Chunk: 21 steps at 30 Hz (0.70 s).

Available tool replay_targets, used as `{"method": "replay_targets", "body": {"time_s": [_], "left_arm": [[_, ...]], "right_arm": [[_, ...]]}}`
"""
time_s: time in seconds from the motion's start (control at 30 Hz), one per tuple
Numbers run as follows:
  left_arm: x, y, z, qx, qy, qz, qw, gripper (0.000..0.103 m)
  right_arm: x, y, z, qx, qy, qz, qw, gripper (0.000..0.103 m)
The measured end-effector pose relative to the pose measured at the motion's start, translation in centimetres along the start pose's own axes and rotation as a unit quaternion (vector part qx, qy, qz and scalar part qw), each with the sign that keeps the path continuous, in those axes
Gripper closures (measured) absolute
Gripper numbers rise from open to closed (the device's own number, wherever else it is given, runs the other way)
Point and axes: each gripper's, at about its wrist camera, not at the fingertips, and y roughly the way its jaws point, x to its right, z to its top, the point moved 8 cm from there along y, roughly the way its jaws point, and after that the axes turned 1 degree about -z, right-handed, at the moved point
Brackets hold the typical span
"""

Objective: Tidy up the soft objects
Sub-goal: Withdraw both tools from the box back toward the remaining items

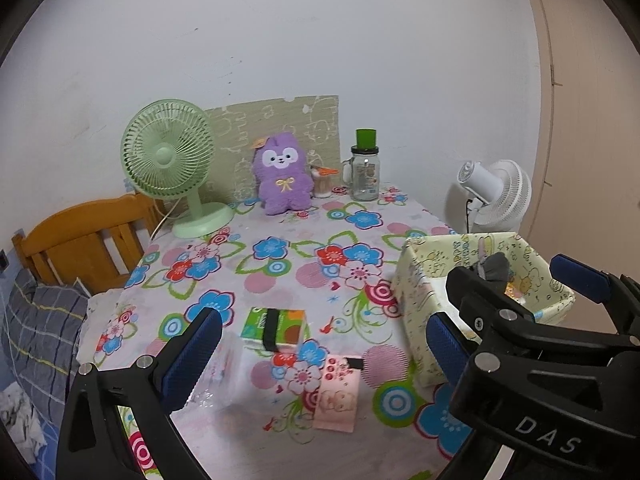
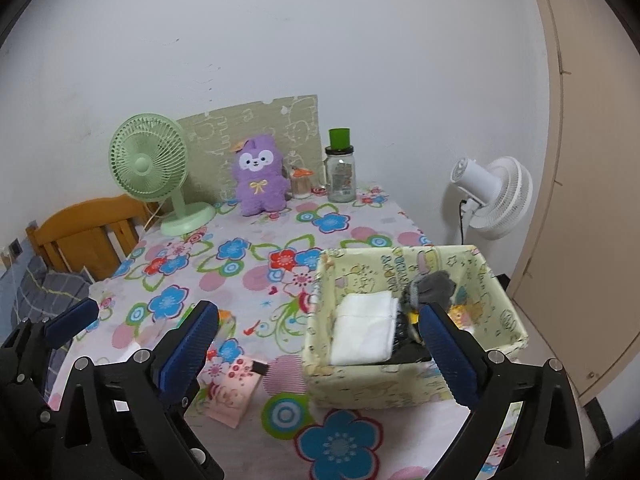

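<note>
Both grippers empty w/ jaws spread wide: left gripper (image 1: 320, 344) hovers over the green tissue pack (image 1: 276, 326) and pink pack (image 1: 338, 394) lying on the tabletop (image 1: 280, 272), right gripper (image 2: 320, 344) sits at the near-left corner of the fabric basket (image 2: 404, 384), which already holds a white cloth (image 2: 366, 332) and grey glove (image 2: 434, 286). Risk: packs are flat & slick, so a shallow pinch could slip or drag the tablecloth. Grippers are close together, so they may collide, or the right one may knock the light basket toward the tabletop edge.
</note>
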Motion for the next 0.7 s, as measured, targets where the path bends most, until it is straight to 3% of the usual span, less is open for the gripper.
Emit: {"method": "replay_targets", "body": {"time_s": [0.7], "left_arm": [[-5.8, 2.3, -4.9, -0.025, -0.018, 0.037, 0.9988, 0.0]], "right_arm": [[-7.2, 2.8, -4.5, -0.028, -0.028, 0.065, 0.997, 0.002]]}}
